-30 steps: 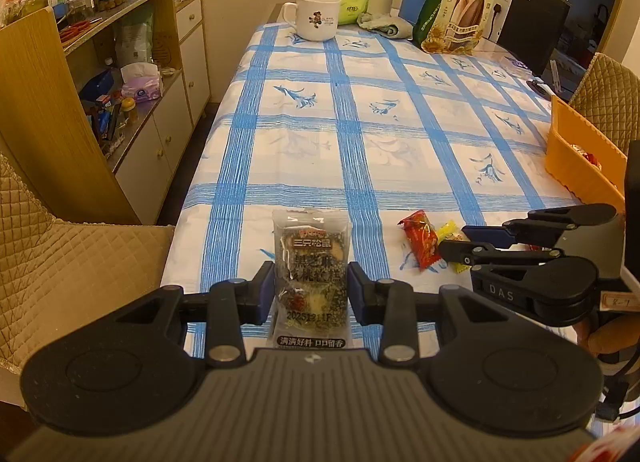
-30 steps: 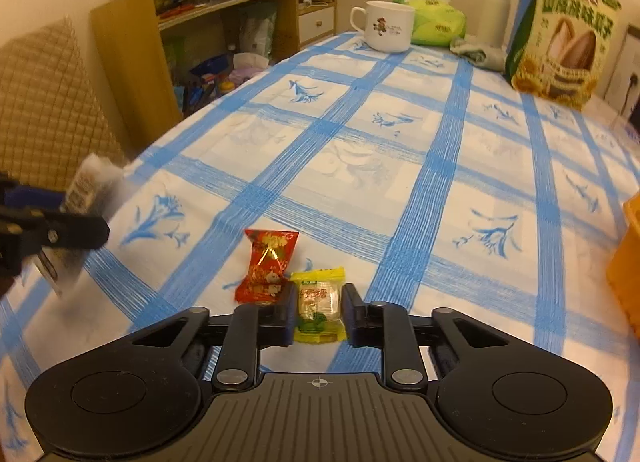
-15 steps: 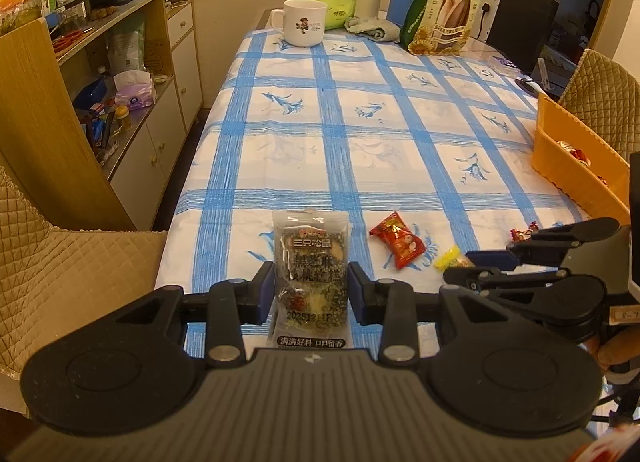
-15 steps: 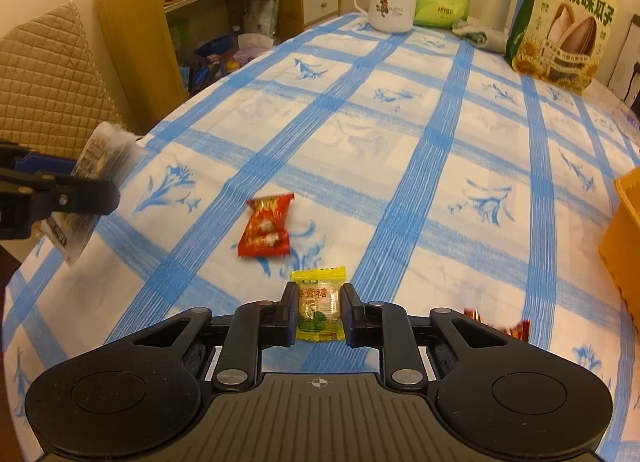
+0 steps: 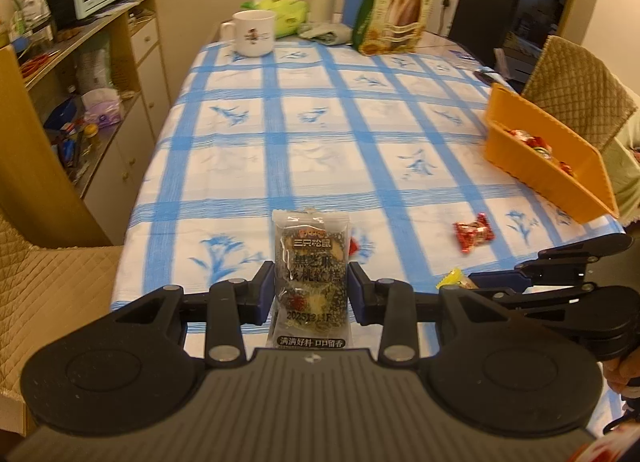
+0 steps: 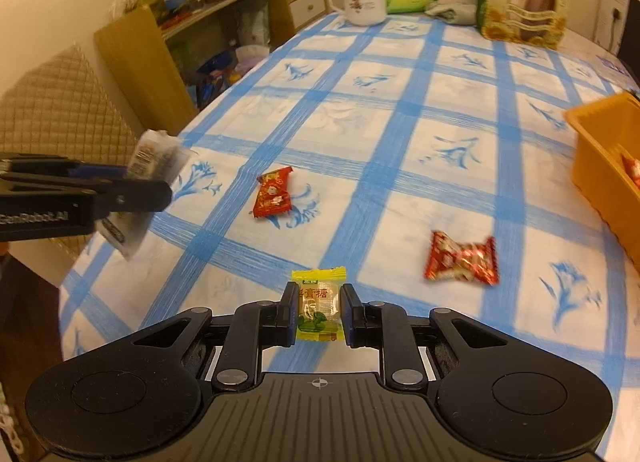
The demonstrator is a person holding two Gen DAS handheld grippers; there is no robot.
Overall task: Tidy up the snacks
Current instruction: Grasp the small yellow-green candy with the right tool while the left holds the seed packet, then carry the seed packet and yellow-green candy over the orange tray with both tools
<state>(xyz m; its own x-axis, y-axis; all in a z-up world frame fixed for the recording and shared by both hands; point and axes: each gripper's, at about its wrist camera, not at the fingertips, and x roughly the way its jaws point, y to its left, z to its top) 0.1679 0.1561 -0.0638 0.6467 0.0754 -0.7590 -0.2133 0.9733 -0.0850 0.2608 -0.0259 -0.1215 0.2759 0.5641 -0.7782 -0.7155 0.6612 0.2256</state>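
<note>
Grip's firm both sides, left gripper point(image 5: 311, 294) clamping grey-black sesame snack packet point(image 5: 310, 262), right gripper point(image 6: 319, 312) pinching yellow wrapped candy point(image 6: 319, 304), so I'd carry both level to orange plastic bin point(image 6: 596, 154) at 2 o'clock w/o squeezing harder.

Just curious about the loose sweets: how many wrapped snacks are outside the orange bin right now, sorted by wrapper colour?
Red: 2, flat packet and twist-wrapped candy, on the tablecloth
Yellow: 1, candy in right gripper
Dark clear: 1, sesame packet in left gripper
Total: 4

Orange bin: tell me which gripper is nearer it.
Right. The right gripper sits closer to the orange bin, which lies ahead to its right; the left gripper is farther left.
</note>
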